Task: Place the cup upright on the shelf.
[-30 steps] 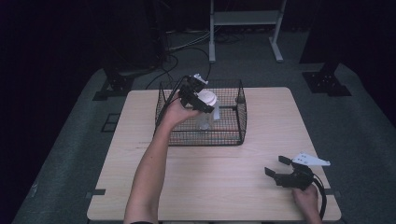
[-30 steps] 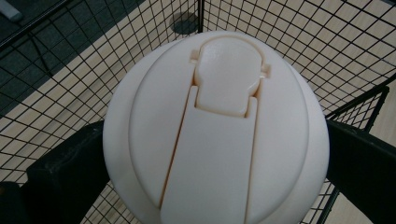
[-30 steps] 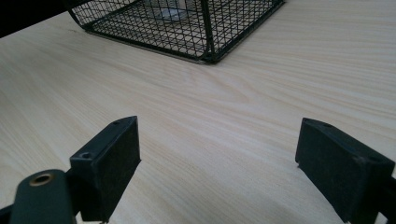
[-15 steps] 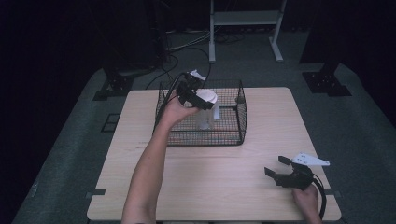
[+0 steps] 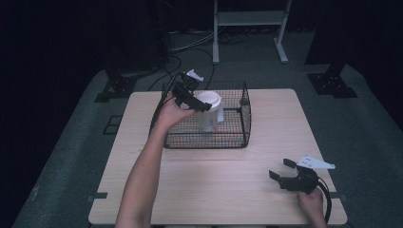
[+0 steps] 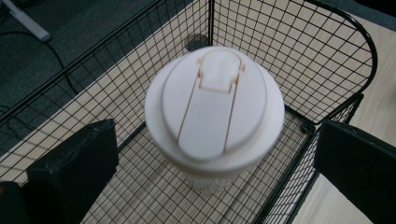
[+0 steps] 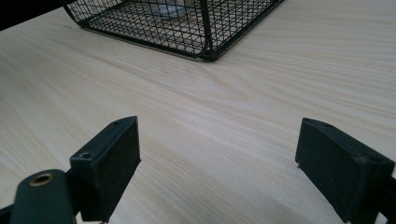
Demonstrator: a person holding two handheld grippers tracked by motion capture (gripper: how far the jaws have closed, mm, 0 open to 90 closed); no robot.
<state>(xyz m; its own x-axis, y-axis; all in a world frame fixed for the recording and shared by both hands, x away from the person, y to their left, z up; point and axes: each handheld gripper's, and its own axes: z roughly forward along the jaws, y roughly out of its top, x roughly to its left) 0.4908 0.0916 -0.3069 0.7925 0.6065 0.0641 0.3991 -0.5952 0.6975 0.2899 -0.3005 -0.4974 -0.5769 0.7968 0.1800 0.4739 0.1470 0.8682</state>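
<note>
A clear cup with a white flip lid [image 5: 209, 101] stands upright inside a black wire basket [image 5: 246, 115] at the back middle of the table. My left gripper [image 5: 198, 101] hovers over the basket's left side, just beside the lid. In the left gripper view the lid [image 6: 215, 109] sits between the wide-apart jaws without touching them, so the left gripper [image 6: 215, 150] is open. My right gripper [image 5: 279, 168] rests low at the table's front right, open and holding nothing [image 7: 217, 154], facing the basket [image 7: 187, 28].
The light wooden table [image 5: 214, 190] has bare surface between the basket and the right gripper. A cable trails from each gripper. Dark floor, stand legs and a white frame lie beyond the far edge.
The left gripper has shifted slightly back and left above the basket while the cup stays in place. The right gripper has not moved.
</note>
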